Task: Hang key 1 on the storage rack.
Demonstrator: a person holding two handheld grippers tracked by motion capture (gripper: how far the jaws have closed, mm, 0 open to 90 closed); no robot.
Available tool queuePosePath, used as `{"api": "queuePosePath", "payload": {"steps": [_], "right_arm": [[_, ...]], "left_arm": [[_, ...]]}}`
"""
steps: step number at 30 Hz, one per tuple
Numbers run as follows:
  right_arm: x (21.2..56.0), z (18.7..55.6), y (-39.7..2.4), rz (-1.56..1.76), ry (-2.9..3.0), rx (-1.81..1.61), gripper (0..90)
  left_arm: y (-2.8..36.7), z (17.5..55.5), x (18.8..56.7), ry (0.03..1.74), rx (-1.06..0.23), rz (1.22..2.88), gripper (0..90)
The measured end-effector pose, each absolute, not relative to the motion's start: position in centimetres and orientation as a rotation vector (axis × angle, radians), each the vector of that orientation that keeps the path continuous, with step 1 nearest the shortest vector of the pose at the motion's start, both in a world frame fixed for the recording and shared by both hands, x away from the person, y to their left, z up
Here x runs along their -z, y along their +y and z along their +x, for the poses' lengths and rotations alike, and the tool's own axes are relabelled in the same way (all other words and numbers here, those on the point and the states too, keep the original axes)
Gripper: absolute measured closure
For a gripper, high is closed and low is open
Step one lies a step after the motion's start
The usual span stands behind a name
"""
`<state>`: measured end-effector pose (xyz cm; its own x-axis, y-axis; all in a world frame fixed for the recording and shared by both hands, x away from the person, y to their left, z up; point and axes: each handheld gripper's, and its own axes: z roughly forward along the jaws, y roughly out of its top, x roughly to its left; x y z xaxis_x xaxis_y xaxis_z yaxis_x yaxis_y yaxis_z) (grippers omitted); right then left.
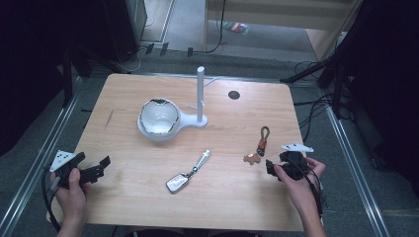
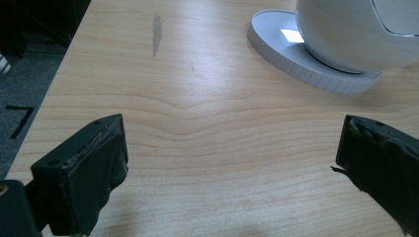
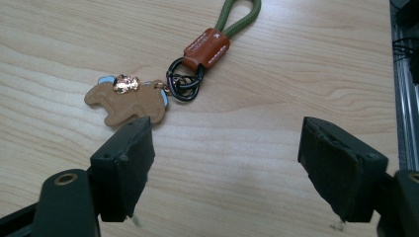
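A keychain lies flat on the wooden table [image 1: 222, 207] at the right: a green cord loop [image 1: 265, 132], a brown leather sleeve [image 3: 206, 48], a dark ring [image 3: 183, 85] and a tan dog-shaped charm [image 3: 123, 102] [image 1: 252, 159]. My right gripper [image 1: 270, 166] [image 3: 225, 138] sits just behind the charm, open, its jaws wide apart over bare wood with nothing between them. A car key fob [image 1: 178, 182] on a metal strap lies at the table's middle front. My left gripper [image 1: 101, 167] [image 2: 232, 143] rests at the left front, open and empty.
A white bowl [image 1: 158, 117] [image 2: 356, 29] sits on a round white base [image 2: 306, 71], joined to a tall white post [image 1: 200, 94] at the table's middle back. A small dark disc [image 1: 233, 95] lies at the back right. A dark streak [image 2: 156, 32] marks the wood at the left.
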<state>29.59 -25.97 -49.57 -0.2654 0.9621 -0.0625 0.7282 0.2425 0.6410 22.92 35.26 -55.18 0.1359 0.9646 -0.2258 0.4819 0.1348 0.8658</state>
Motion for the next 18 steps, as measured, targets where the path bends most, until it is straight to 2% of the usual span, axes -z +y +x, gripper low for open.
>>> {"api": "queuePosePath", "payload": {"steps": [18], "right_arm": [[49.2,33.3,-24.1,1.621,2.182,-0.544,22.1]], "left_arm": [[35.5,22.9,55.2,1.494,-0.651,1.46,0.0]]}}
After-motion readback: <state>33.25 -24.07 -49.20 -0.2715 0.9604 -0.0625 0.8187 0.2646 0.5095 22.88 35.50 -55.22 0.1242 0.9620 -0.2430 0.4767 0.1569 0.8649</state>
